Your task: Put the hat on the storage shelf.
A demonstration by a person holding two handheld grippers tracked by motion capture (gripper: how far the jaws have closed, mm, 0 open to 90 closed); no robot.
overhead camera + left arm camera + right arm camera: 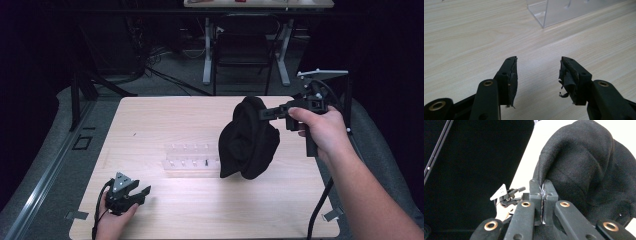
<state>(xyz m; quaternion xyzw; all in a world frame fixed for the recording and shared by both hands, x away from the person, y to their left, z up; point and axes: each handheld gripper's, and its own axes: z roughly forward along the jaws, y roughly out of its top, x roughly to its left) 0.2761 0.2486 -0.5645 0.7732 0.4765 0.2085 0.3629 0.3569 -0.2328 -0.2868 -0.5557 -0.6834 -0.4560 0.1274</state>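
A black cloth (249, 140) hangs bunched above the table's middle right. My right gripper (261, 113) holds it by its top edge, jaws pinched together on the fabric. In the right gripper view the black cloth (586, 170) drapes right of the closed jaw tips (543, 185). My left gripper (142, 192) rests low near the table's front left corner. In the left gripper view its jaws stand apart, with bare wood between them (538, 65). The worn pads (566, 80) carry frayed black tape.
A clear plastic rack (192, 159) with small pegs lies on the wooden table (150, 125) left of the hanging cloth; its corner, the clear plastic rack (544, 12), is ahead of the left gripper. A chair and desk legs stand beyond the table's far edge.
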